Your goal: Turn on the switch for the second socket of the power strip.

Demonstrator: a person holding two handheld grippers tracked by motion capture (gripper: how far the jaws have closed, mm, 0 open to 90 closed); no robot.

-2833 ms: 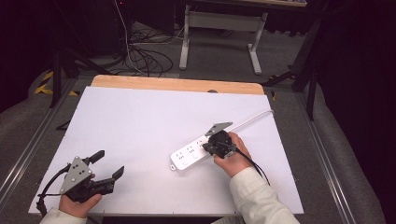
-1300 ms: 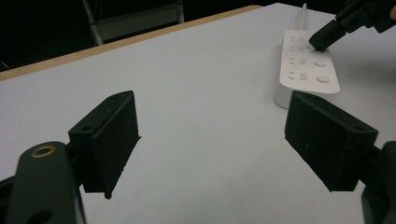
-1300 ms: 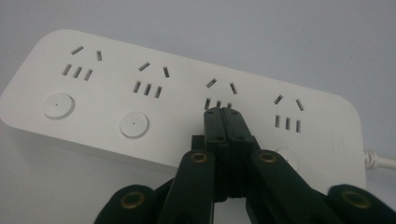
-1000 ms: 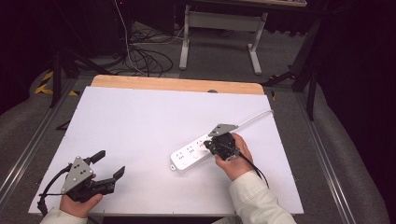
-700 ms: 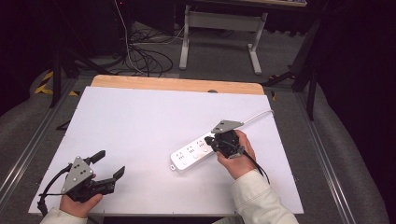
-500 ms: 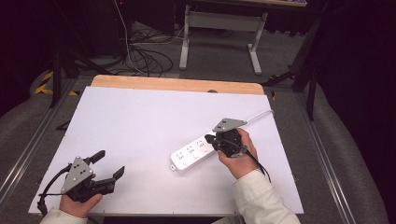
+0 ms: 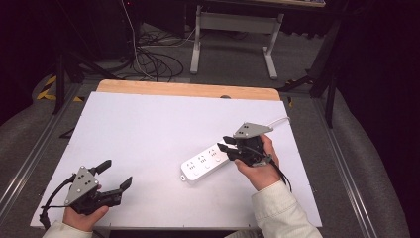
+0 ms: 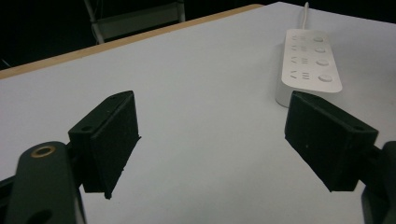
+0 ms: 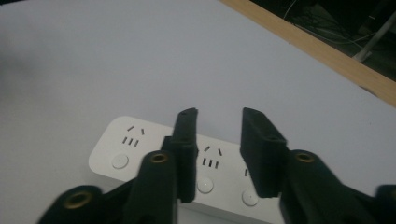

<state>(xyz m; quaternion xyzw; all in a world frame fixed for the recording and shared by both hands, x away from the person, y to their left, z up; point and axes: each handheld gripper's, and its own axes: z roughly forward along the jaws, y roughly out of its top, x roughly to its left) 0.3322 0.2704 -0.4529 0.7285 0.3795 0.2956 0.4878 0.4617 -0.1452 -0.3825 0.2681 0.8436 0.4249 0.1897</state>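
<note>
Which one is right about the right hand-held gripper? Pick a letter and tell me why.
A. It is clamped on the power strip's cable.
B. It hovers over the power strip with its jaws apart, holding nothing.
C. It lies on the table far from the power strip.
B: the right hand-held gripper has a gap between its jaws, with the white power strip showing below them, ungrasped.

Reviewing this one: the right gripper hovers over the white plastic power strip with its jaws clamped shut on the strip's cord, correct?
Not quite. The right gripper hovers over the white plastic power strip, but its jaws stand apart with nothing between them, as the right gripper view shows.
</note>
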